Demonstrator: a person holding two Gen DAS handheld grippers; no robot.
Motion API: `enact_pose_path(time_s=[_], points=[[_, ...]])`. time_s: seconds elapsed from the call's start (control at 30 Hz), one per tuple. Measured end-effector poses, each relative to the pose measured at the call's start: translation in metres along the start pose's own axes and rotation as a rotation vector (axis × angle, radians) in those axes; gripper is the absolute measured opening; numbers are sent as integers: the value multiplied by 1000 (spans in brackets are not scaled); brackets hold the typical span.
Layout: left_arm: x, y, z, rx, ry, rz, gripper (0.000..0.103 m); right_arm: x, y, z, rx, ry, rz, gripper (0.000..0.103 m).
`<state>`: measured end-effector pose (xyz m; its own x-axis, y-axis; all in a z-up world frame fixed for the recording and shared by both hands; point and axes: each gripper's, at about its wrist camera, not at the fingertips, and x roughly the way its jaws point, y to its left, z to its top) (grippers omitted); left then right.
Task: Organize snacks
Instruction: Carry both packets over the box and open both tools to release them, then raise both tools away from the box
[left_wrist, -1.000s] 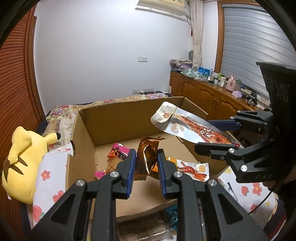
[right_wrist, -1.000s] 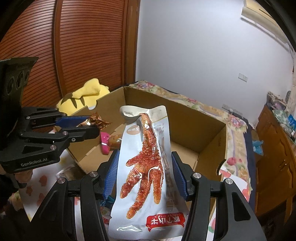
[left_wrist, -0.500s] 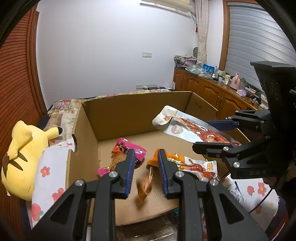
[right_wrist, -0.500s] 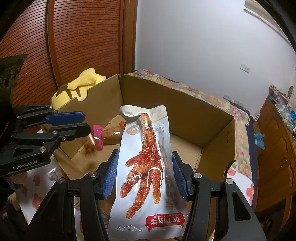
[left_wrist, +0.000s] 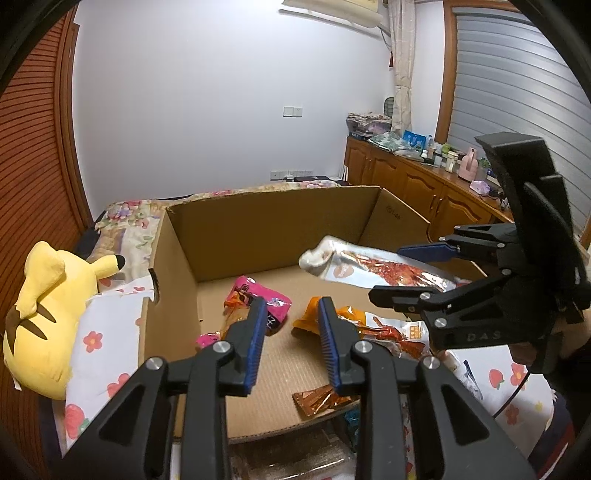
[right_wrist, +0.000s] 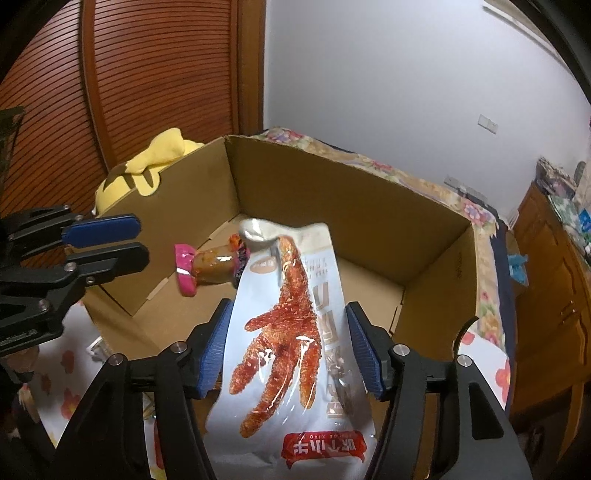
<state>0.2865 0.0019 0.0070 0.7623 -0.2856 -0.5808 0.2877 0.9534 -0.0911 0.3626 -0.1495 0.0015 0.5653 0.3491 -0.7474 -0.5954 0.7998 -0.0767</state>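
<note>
**Item: pouch** (right_wrist: 291, 332), silver-white, printed with a red chicken foot.
- Place: between the jaws of the right gripper (right_wrist: 288, 314), over the open box (left_wrist: 258, 229), clear of its floor.
- Grip: both long edges meet the blue pads. The jaws are opening, but the pouch sticks out unsupported beyond the tips, so it is clamped for now.
- Axis: long axis runs along the fingers. The curled top end points out past the tips toward the far wall of the box; the red label end sits back toward the gripper body.

**Left gripper** (left_wrist: 291, 306): jaws released, a narrow gap with nothing in it, tips over the box floor.

**In the box:**
- Foil wrapper (left_wrist: 321, 400), brown, flat on the floor below and just right of the left jaws.
- Pink packet (left_wrist: 240, 291), beyond the left jaws' left tip.
- Orange packet (left_wrist: 384, 328), beyond their right tip.

**Around:** yellow plush (left_wrist: 48, 314) on the bed (left_wrist: 122, 218), left of the box.

**Change over the last second:** the left jaws then pinched the foil wrapper upright; it now lies dropped on the floor. The right jaws stand wider on the pouch, which sits lower over the box.
</note>
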Motion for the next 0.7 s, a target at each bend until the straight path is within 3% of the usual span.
enact_pose_path(time_s=[0.3,0.4,0.7], points=[[-10,-3,-2,12,-14,-2,28,1,-2,-2,19,8,-17,67],[-13,-3,-3,14,-15,0,28,-3,-2,-1,26,-13,-33,75],[-34,-7,-12,13,-27,2,30,-37,0,-7,56,-90,-37,75]])
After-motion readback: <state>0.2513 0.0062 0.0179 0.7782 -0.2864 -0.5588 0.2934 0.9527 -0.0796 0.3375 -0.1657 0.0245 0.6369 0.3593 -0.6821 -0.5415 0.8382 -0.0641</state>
